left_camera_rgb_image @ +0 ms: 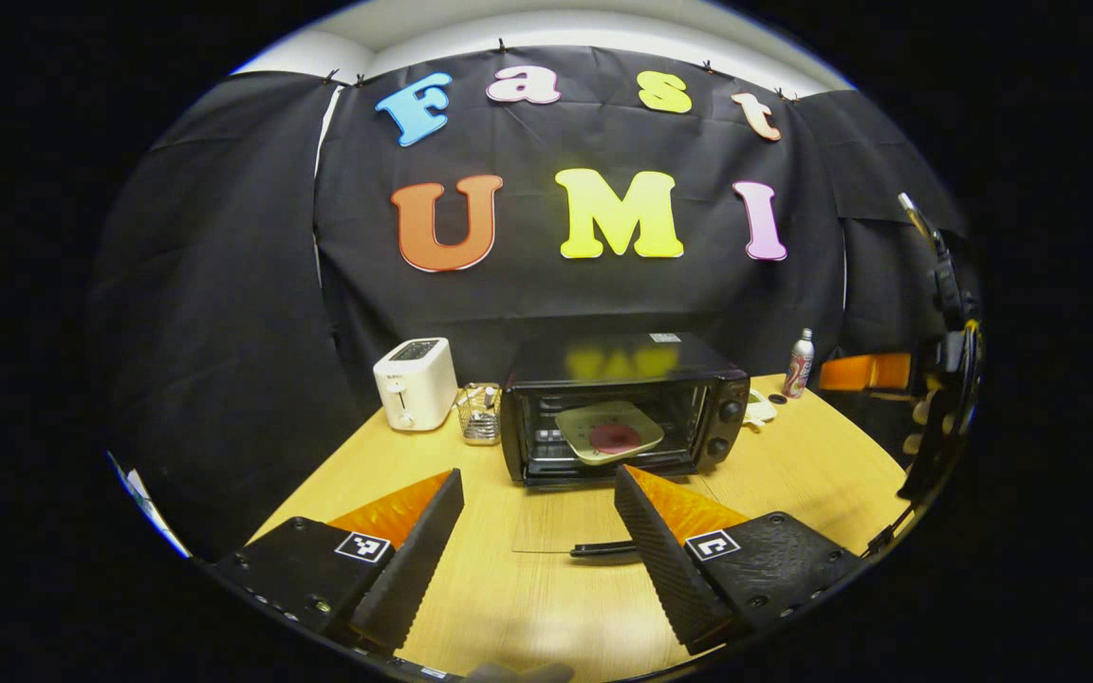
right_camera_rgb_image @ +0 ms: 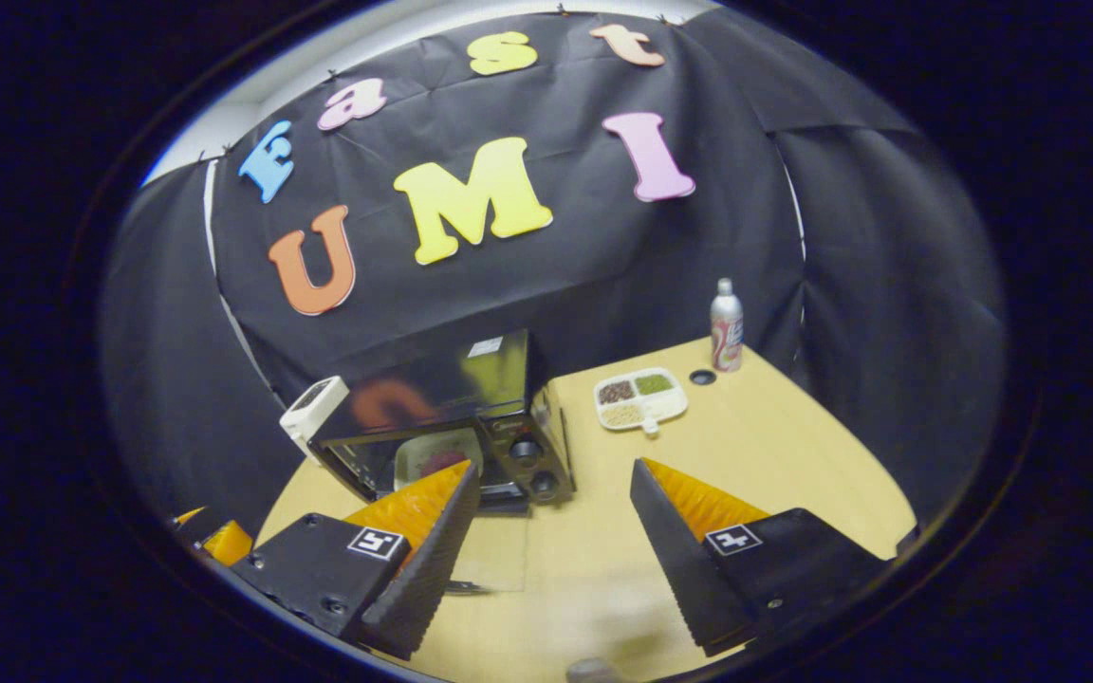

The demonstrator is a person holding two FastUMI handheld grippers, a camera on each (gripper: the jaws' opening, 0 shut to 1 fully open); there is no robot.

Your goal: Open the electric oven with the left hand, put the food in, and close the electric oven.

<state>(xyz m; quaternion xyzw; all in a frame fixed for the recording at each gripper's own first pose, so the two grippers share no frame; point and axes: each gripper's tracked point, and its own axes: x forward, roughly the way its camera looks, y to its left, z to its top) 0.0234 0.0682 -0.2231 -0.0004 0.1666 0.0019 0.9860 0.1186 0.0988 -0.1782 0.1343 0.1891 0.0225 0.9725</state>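
Glass oven door (left_camera_rgb_image: pixel 561 524) folded flat, its handle (left_camera_rgb_image: pixel 603 548) crosswise, just ahead between left tongs (left_camera_rgb_image: pixel 539 493), wide, empty; plate of food (left_camera_rgb_image: pixel 609 431) inside oven (left_camera_rgb_image: pixel 624 406); right tongs (right_camera_rgb_image: pixel 556 486) wide, empty, farther right; closing next, probably.

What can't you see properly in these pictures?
- Oven door handle: left gripper view, its right end is hidden behind the left tongs.
- Oven front: right gripper view, the right tongs cover its lower corner, so the plate inside is partly hidden.
- Food on the plate: left gripper view, too small to name.
- Toaster: right gripper view, mostly behind the oven.
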